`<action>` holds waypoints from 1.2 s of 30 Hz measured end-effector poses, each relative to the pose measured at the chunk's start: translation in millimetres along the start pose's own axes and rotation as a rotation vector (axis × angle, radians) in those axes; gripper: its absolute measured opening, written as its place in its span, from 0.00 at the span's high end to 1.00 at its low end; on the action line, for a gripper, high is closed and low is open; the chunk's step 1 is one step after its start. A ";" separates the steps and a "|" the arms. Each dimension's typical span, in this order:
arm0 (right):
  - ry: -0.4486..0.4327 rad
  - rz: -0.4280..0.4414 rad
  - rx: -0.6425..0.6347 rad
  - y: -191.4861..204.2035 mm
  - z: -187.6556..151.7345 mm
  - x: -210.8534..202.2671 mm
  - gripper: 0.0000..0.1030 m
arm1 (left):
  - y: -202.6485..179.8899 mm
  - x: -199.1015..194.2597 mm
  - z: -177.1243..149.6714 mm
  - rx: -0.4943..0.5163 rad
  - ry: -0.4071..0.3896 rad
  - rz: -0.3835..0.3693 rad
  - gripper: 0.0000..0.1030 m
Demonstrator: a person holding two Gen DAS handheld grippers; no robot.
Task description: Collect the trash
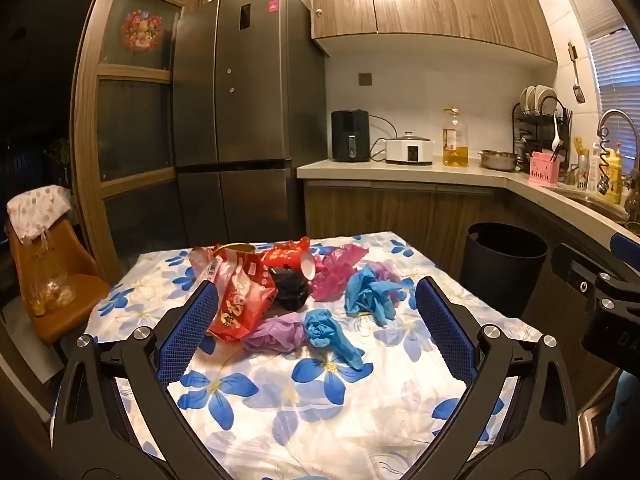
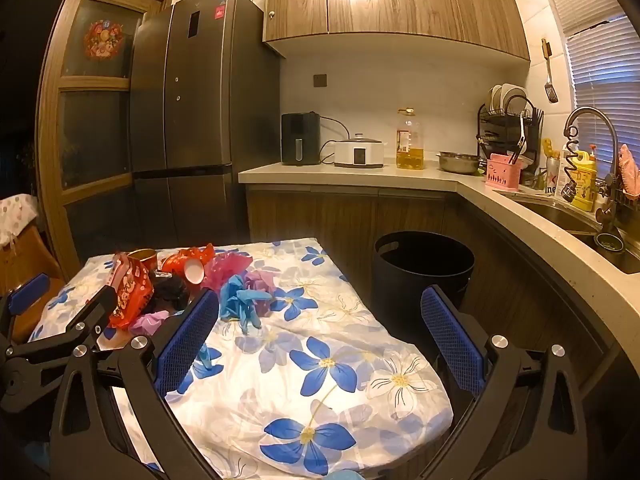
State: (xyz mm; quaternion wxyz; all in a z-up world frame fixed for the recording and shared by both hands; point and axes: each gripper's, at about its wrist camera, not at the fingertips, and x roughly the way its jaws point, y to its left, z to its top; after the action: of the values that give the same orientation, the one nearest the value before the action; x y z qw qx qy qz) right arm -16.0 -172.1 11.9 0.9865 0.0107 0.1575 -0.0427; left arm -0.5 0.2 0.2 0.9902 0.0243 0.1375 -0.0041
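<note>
Lettering on red snack bag (image 1: pixel 240 304) among trash stays unreadable.

On the table with the blue-flowered white cloth (image 1: pixel 280 420): two crumpled blue disposable gloves (image 1: pixel 370 294), at 6 and 3 o'clock of the heap; two crumpled lilac plastic bags (image 1: pixel 276 332); one crumpled pink plastic bag (image 1: pixel 338 272); one black plastic bag (image 1: pixel 290 286). One white paper cup (image 1: pixel 307 266) on its side, one red printed snack wrapper (image 1: pixel 240 300). One round black plastic bin (image 1: pixel 504 264) on the floor at 3 o'clock of the table.
</note>
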 end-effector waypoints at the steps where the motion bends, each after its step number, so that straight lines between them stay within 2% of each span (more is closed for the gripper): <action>1: -0.004 0.001 0.001 -0.1 0.0 -0.3 0.05 | 0.2 0.0 0.0 -0.002 0.001 -0.001 0.05; 9: -0.004 0.000 0.003 -0.3 0.0 -1.1 0.05 | -2.4 -4.1 -0.1 -0.002 -0.001 0.013 0.05; 10: -0.004 0.001 0.003 -0.6 -0.2 -1.4 0.05 | -1.2 -0.7 -0.5 -0.013 0.002 -0.005 0.05; 36: -0.007 0.001 0.004 -1.3 -0.1 -3.3 0.05 | 3.4 -0.9 1.7 -0.028 0.008 -0.014 0.05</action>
State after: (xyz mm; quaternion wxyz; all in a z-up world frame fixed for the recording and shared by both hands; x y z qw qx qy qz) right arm -19.3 -173.2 12.9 0.9871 0.0127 0.1541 -0.0426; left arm -0.8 3.5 2.2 0.9899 0.0094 0.1415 -0.0088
